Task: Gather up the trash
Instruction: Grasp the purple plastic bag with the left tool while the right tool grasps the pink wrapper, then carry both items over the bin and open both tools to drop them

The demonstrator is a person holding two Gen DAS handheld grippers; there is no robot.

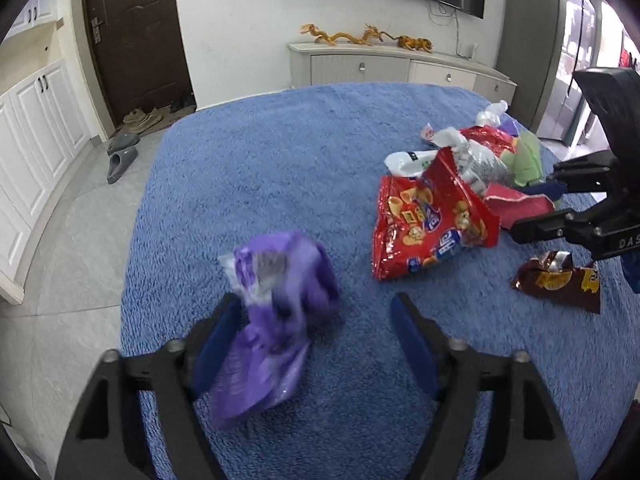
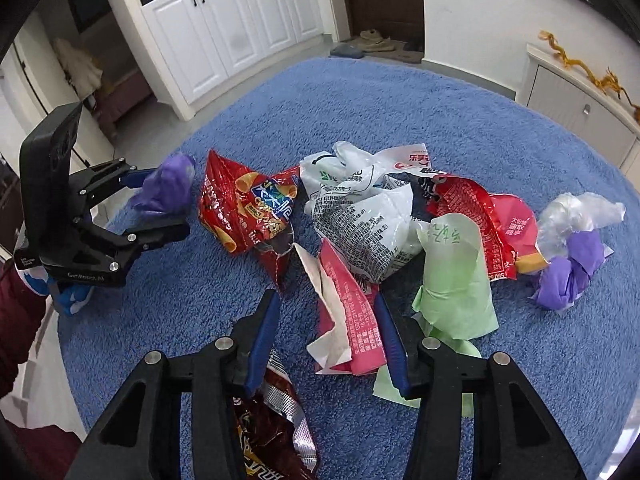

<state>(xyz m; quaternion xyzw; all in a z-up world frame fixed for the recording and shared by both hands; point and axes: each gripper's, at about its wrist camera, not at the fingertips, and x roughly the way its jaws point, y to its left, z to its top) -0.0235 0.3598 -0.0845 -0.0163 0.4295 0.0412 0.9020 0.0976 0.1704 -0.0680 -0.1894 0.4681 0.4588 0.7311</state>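
A blue fuzzy cover [image 1: 280,152] is lying over the bench, and its far and left edges are falling away to a grey tiled floor [image 1: 80,240]. The wide stretch of cover ahead of the left gripper [image 1: 316,316] is lying bare up to the far edge.

The left gripper is standing wide open. A blurred purple wrapper [image 1: 276,320] is lying against its left finger, near the left edge of the cover; whether the finger is pressing it I cannot tell. The right wrist view is showing the same wrapper [image 2: 168,188] at the tip of the left gripper [image 2: 160,204].

The right gripper [image 2: 326,312] is also standing open, holding nothing. A pink and white wrapper [image 2: 344,320] is lying between its fingers, and a brown foil wrapper [image 2: 272,420] is lying under its left finger.

The rest of the trash is crowding the cover just beyond: a red snack bag [image 2: 244,208], a white printed bag [image 2: 360,216], a green paper [image 2: 456,276] touching the right finger, a red and pink wrapper [image 2: 492,220], and a clear and purple wad [image 2: 572,256] near the right edge. Bare cover is showing behind the pile.

White cabinets [image 2: 240,28] and a dark door [image 1: 136,36] are standing beyond the floor.
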